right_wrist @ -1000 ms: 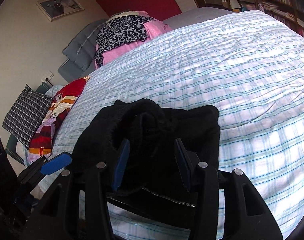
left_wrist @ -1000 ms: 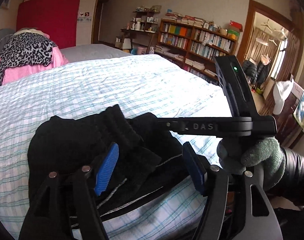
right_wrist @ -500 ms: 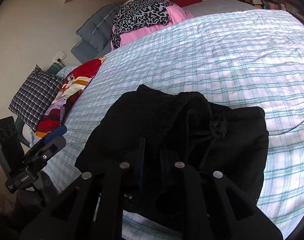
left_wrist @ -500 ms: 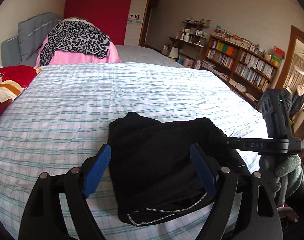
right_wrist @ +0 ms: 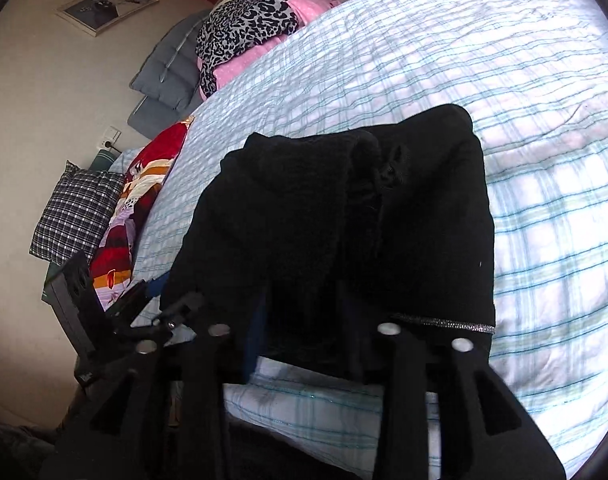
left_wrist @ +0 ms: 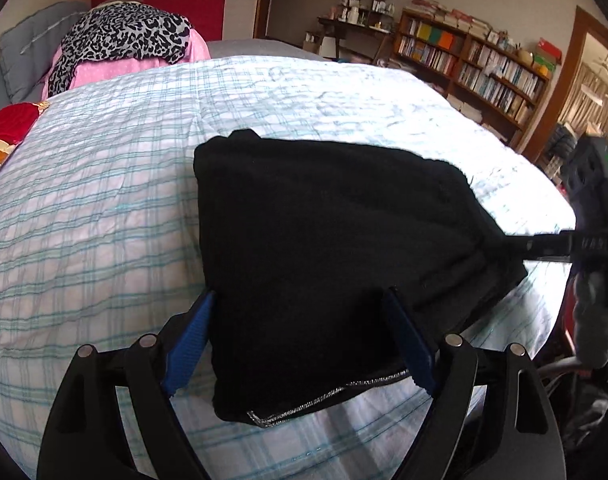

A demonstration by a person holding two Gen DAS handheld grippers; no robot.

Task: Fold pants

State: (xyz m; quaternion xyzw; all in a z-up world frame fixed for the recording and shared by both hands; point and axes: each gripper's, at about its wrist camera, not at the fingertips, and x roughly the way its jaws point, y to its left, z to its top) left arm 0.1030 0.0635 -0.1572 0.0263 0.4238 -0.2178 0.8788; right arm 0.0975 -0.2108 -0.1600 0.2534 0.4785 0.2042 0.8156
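The black pants lie folded in a compact block near the front edge of the bed, a silver trim line along their near hem. My left gripper is open, its blue pads on either side of the block's near left part, with nothing gripped. In the right wrist view the pants show a drawstring knot on top. My right gripper is open at the near hem; its fingertips sit against or under the dark cloth and are hard to make out.
The bed has a white and teal checked cover. At its head lie a leopard-print cloth on pink bedding, a red patterned blanket and a plaid cushion. A bookshelf and a doorway stand to the right.
The right gripper, shut on the pants half a second ago, has opened. The left gripper has come closer to the pants, which now lie flatter as a block.
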